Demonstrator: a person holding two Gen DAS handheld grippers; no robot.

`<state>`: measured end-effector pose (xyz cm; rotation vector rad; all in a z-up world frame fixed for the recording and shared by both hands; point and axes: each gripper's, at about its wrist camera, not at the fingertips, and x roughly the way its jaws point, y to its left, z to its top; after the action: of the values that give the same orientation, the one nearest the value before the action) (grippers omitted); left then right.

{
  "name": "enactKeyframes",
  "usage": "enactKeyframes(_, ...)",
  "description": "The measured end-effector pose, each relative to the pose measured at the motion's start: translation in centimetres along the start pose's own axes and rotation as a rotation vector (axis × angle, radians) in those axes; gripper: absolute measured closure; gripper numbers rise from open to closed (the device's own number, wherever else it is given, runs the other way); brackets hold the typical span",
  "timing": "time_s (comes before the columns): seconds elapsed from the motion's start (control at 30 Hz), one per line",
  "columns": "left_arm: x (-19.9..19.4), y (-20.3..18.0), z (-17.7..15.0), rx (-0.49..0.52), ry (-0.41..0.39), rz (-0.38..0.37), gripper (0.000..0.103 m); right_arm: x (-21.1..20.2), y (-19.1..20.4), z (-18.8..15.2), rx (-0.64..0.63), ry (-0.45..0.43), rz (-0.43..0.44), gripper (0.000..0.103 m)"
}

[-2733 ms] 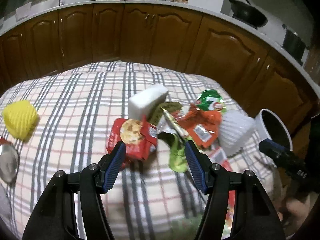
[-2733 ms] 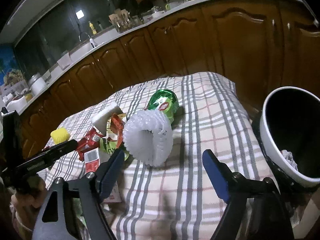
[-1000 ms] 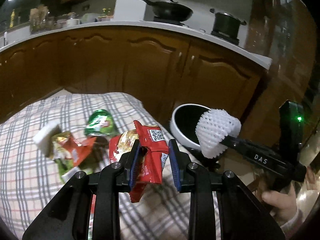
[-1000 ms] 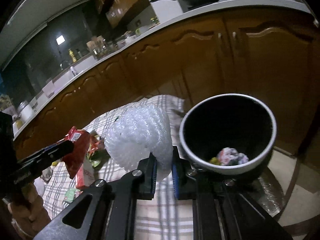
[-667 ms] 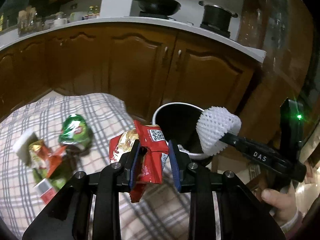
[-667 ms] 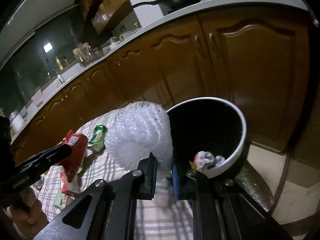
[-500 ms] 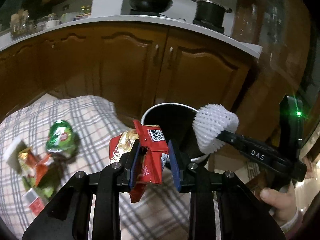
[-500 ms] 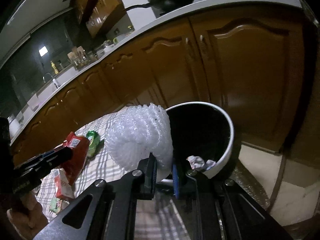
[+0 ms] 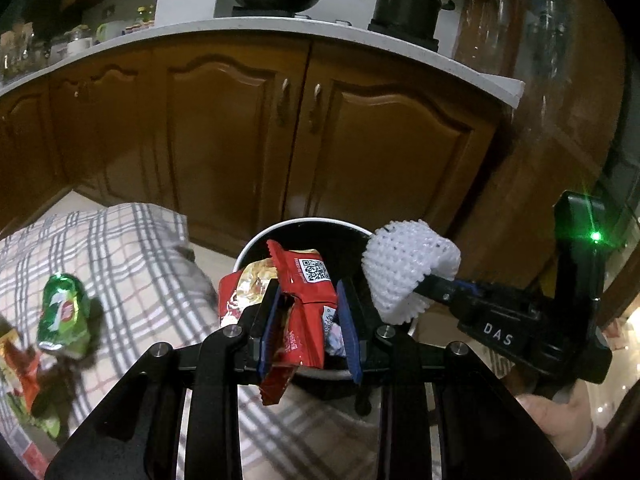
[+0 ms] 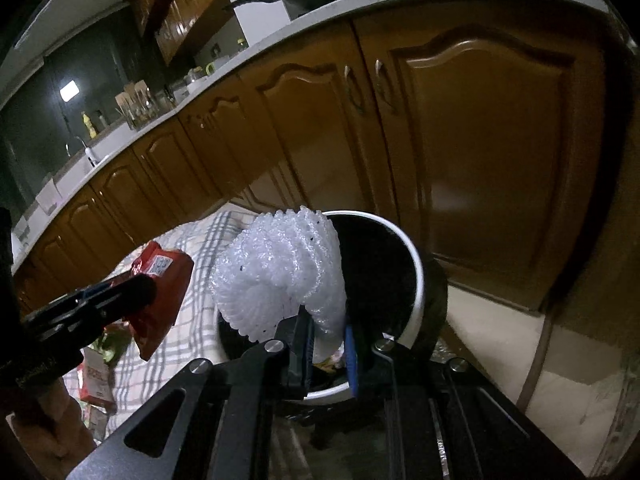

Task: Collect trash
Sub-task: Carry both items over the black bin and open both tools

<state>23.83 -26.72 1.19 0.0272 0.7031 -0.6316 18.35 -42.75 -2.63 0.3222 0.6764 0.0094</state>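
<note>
My left gripper (image 9: 306,322) is shut on a red snack wrapper (image 9: 302,292), which hangs over the near side of a white-rimmed black bin (image 9: 256,242). My right gripper (image 10: 328,344) is shut on a white foam fruit net (image 10: 280,272), held above the bin's mouth (image 10: 416,280). Crumpled trash lies at the bottom of the bin. In the left wrist view the foam net (image 9: 404,272) shows at the bin's right rim. In the right wrist view the red wrapper (image 10: 162,284) hangs left of the net.
A table with a checked cloth (image 9: 132,264) lies left of the bin, bearing a crushed green can (image 9: 62,314) and other wrappers (image 9: 20,364). Brown cupboard doors (image 9: 384,152) stand close behind the bin. A person's hand (image 9: 556,412) holds the right gripper.
Both grippers have swung right from the table to the bin, carrying the wrapper and the foam net. The bin now sits straight ahead of each; the table's litter has slid left.
</note>
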Motion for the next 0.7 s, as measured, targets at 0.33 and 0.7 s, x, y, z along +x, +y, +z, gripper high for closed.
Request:
enactKeyframes(0.33, 3.0, -0.1, 0.1, -0.013, 0.046, 0.002, 0.077, 1.9, -1.3, 0.6, 0.005, 0.036, -0.016, 0.088)
enactKeyframes(0.7, 5.1, -0.2, 0.1, -0.018, 0.09, 0.004, 0.075, 3.3, -1.9, 1.0, -0.004, 0.072, -0.028, 0.083)
